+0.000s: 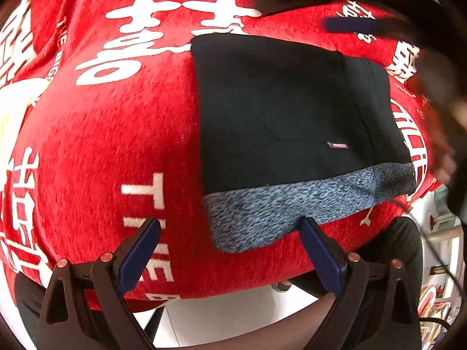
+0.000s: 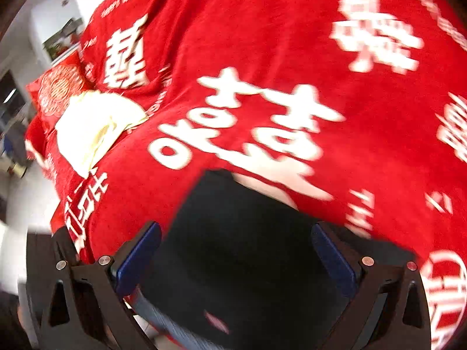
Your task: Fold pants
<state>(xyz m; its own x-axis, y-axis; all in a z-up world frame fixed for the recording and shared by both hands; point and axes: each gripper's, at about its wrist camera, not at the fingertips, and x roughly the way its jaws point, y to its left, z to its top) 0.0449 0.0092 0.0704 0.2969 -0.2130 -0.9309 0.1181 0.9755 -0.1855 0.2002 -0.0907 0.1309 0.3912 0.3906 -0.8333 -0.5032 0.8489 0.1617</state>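
Boxy folded black pants (image 1: 277, 110), grey knit lining showing, on plush red blanket (image 1: 102, 134); both jaws apart.

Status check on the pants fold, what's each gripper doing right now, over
Left gripper open, empty, at the near edge of the pants. Right gripper open above them. Pants folded into a compact rectangle on the red blanket, grey lining strip showing. Nothing in the way.

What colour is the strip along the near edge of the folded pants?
Heathered grey-blue band, against the black pants; clearest in the left wrist view.
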